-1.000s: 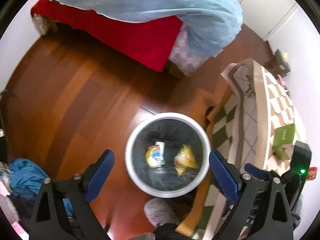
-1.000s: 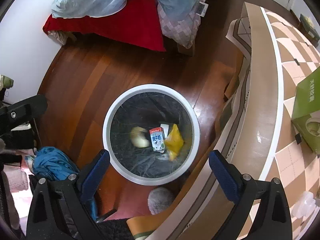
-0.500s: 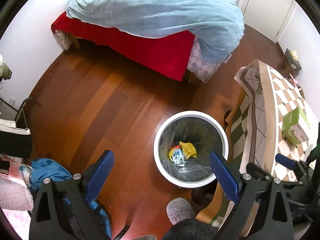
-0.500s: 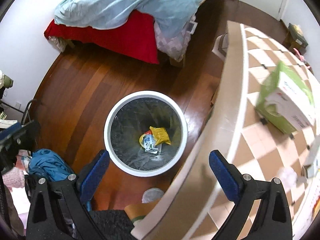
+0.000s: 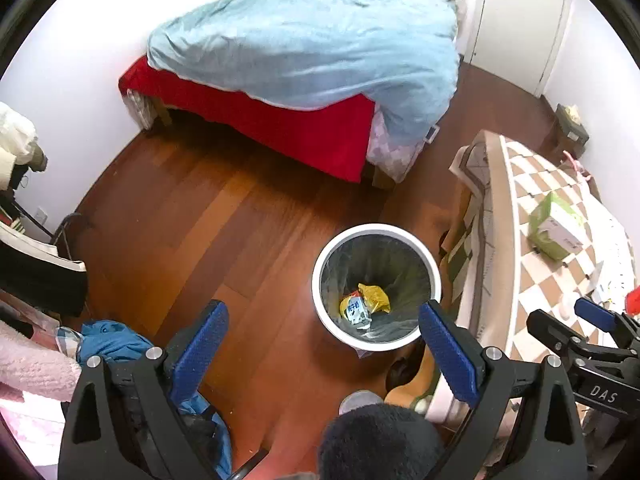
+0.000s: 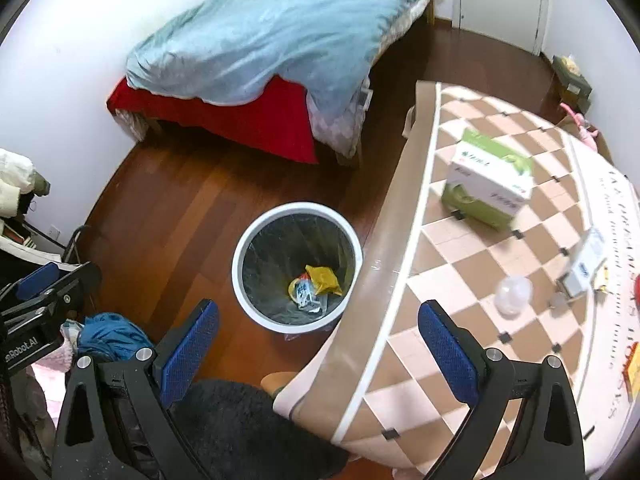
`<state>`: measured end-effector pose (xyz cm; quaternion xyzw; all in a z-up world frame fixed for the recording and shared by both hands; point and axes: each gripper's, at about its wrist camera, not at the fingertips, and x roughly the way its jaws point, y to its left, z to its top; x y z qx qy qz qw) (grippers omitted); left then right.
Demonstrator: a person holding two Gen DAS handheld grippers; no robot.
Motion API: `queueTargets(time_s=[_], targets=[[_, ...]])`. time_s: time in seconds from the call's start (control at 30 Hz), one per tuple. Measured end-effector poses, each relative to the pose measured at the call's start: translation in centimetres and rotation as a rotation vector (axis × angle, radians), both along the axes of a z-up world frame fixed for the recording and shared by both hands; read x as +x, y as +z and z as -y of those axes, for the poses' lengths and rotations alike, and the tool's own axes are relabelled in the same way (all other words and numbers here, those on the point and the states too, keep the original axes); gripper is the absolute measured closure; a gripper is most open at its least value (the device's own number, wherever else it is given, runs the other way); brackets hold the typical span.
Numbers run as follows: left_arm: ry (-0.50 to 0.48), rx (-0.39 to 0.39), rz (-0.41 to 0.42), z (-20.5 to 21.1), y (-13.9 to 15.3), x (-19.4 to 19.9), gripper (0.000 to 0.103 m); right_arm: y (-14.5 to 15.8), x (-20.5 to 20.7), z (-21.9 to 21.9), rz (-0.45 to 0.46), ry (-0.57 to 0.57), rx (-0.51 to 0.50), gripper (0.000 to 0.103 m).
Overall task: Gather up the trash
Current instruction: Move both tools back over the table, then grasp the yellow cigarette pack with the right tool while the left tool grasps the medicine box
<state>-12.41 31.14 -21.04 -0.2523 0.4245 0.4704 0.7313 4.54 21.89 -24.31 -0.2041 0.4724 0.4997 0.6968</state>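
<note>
Yellow wrapper [image 5: 374,298] in white bin [image 5: 434,268]

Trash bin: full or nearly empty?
Nearly empty. The trash bin stands upright on the floor, and only a yellow wrapper and a small carton lie at the bottom of its liner.

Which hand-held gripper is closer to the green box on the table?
Right. The right hand-held gripper hangs over the table edge with the green box ahead of it. The left hand-held gripper is over the floor beside the trash bin.
</note>
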Motion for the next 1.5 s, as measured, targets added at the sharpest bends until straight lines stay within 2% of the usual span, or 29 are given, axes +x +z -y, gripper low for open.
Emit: queueTargets(time_s=[0.3, 0.47, 0.63, 0.73, 0.83, 0.9, 0.97, 1.07, 1.17, 1.3, 1.37, 1.5], targets=[[-0.019, 0.096, 0.005, 4.7, 4.2, 0.0, 0.006, 4.6, 0.0, 6.3, -0.035, -0.046, 0.117, 0.002], [-0.048, 0.136, 0.012, 7.3, 5.2, 2.3, 0.006, 5.2, 2.9, 10.6, -0.112, -0.135, 0.163, 0.002], [-0.152, 0.096, 0.013, 9.9, 3.5, 8.6, 0.006, 3.6, 9.9, 16.5, -0.124, -0.320, 0.117, 0.002], [-0.241, 0.083, -0.001, 12.0, 2.0, 14.5, 0.006, 2.7, 14.3, 20.2, -0.103, -0.424, 0.064, 0.002], [-0.325, 0.083, -0.033, 14.4, 0.4, 20.7, 0.006, 0.8, 19.9, 23.8, -0.038, -0.453, -0.086, 0.002], [-0.366, 0.082, -0.059, 16.2, -0.9, 25.0, 0.006, -0.5, 23.6, 25.5, 0.025, -0.429, -0.206, 0.002], [-0.387, 0.077, -0.079, 17.6, -2.3, 28.0, 0.006, -2.6, 27.3, 26.7, 0.077, -0.349, -0.373, 0.002], [-0.411, 0.028, -0.107, 19.9, -5.3, 32.3, 0.006, -5.8, 31.4, 28.4, 0.096, -0.233, -0.562, 0.002], [-0.439, -0.030, -0.151, 22.0, -8.4, 35.5, 0.006, -9.0, 33.8, 29.3, 0.087, -0.120, -0.691, 0.002], [-0.468, -0.059, -0.224, 23.9, -11.7, 37.8, 0.006, -11.9, 36.2, 29.7, 0.084, -0.023, -0.754, 0.003], [-0.472, -0.064, -0.241, 24.1, -12.6, 38.1, 0.006, -13.3, 36.8, 29.6, 0.066, 0.029, -0.766, 0.008], [-0.469, -0.061, -0.267, 23.6, -13.3, 38.4, 0.006, -14.0, 38.6, 29.7, -0.042, 0.109, -0.724, 0.015]])
